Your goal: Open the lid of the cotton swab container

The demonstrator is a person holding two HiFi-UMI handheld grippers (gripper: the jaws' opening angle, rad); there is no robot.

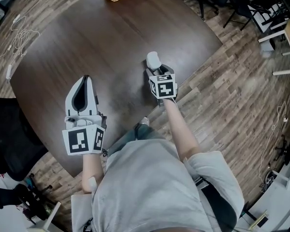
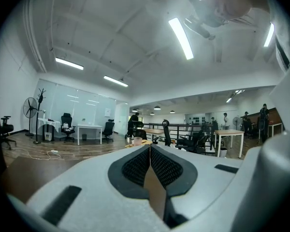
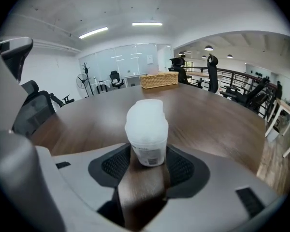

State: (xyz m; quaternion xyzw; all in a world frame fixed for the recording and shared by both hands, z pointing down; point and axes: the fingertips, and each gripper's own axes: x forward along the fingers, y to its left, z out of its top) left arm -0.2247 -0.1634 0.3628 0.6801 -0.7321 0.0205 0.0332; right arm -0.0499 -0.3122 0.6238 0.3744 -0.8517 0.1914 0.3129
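Between the right gripper's parted jaws stands the closed swab container.

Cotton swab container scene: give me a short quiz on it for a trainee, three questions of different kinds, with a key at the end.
1. True or false: the cotton swab container lies on its side on the table.
2. What stands between the jaws of the right gripper? A: a spoon. B: the cotton swab container. C: nothing.
3. Fill in: the jaws of the left gripper are ____, with nothing between them.

Key
1. False: it stands upright.
2. B: the jaws are spread wide to either side of it.
3. shut
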